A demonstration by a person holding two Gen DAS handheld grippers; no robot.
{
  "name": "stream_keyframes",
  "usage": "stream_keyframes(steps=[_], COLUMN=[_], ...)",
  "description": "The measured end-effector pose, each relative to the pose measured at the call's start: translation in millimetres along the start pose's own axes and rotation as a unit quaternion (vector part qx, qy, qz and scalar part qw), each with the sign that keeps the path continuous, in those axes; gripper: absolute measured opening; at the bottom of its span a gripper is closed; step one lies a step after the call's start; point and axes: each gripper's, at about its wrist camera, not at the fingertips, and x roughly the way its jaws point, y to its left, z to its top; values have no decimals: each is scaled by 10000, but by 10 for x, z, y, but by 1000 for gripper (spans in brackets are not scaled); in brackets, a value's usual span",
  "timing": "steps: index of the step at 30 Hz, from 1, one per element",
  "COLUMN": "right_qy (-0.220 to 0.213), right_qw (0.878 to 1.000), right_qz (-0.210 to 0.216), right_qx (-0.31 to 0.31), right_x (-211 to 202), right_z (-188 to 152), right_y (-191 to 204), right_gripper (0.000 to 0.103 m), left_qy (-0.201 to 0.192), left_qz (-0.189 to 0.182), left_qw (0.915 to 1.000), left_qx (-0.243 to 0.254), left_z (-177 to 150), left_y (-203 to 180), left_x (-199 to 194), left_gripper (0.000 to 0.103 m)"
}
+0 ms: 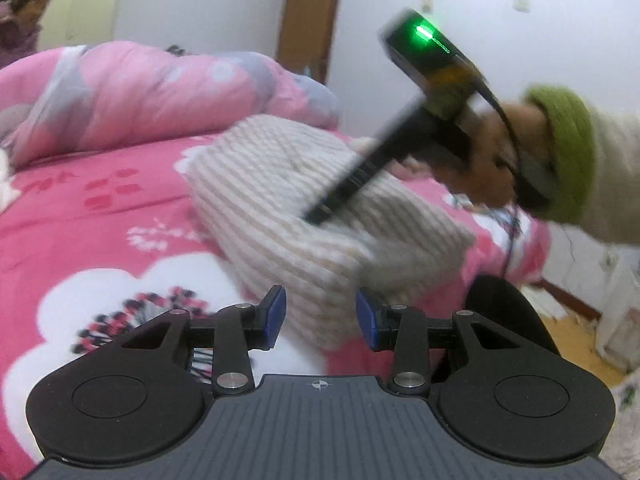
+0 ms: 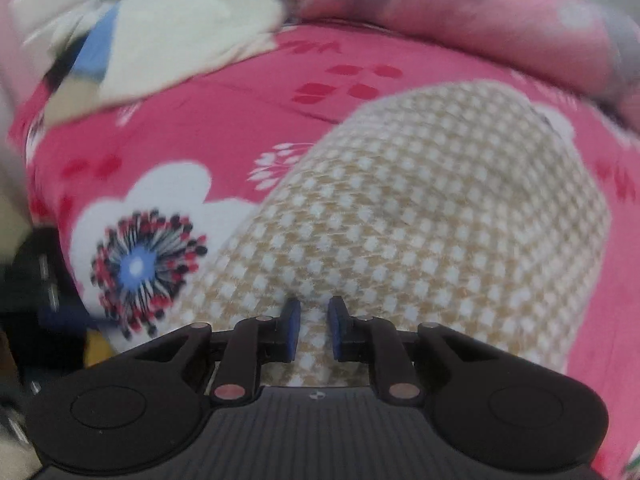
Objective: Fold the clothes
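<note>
A beige-and-white knitted garment (image 1: pixel 280 184) lies folded on the pink flowered bed sheet (image 1: pixel 80 240). My left gripper (image 1: pixel 321 317) is open at the garment's near corner, which sits between the blue pads (image 1: pixel 276 316). In the right wrist view the same garment (image 2: pixel 440 208) fills the middle, and my right gripper (image 2: pixel 315 328) is shut on a small ridge of its fabric, the jaws narrow. From the left wrist view the right gripper (image 1: pixel 318 214) comes down steeply onto the garment's top, held by a hand (image 1: pixel 500 160) in a green cuff.
A rolled pink quilt (image 1: pixel 140 88) lies along the back of the bed. A pile of other clothes (image 2: pixel 168 36) sits at the far left of the sheet. A person (image 1: pixel 24 4) stands at the far left. A black rounded object (image 1: pixel 504 312) stands at the bed's right edge.
</note>
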Motion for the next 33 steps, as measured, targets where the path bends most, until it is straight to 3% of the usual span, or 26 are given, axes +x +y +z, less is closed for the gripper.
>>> stream_keyframes(steps=[5, 8, 13, 21, 25, 27, 29, 31, 33], right_qy=[-36, -88, -179, -245, -329, 25, 535, 608, 642], right_qw=[9996, 9994, 9993, 9982, 9939, 9905, 9882, 9865, 9892], right_qz=[-233, -266, -200, -237, 308, 370, 100, 93, 137], right_qx=[-174, -182, -243, -493, -1004, -1322, -1435, -1514, -1307], right_x=[78, 33, -32, -218, -522, -408, -23, 175, 106], right_z=[22, -33, -87, -35, 27, -28, -201, -337, -279], right_y=[106, 130, 117, 220, 548, 732, 769, 725, 690], right_gripper=[15, 15, 15, 16, 17, 16, 15, 15, 15], left_qy=[48, -59, -45, -95, -115, -97, 175, 143, 69], left_qz=[751, 1510, 2000, 1940, 1933, 1952, 1893, 1827, 1825], left_qw=[9957, 9857, 9792, 9797, 9799, 9798, 9802, 9809, 9814], left_qx=[540, 749, -328, -489, -479, -415, -559, -652, -588], left_z=[-51, -92, -156, -246, -273, -284, -334, -395, -381], left_y=[-339, -482, -205, -151, -151, -180, -128, -93, -106], left_x=[328, 401, 240, 178, 203, 208, 275, 271, 240], left_gripper=[49, 48, 49, 46, 46, 44, 43, 43, 43])
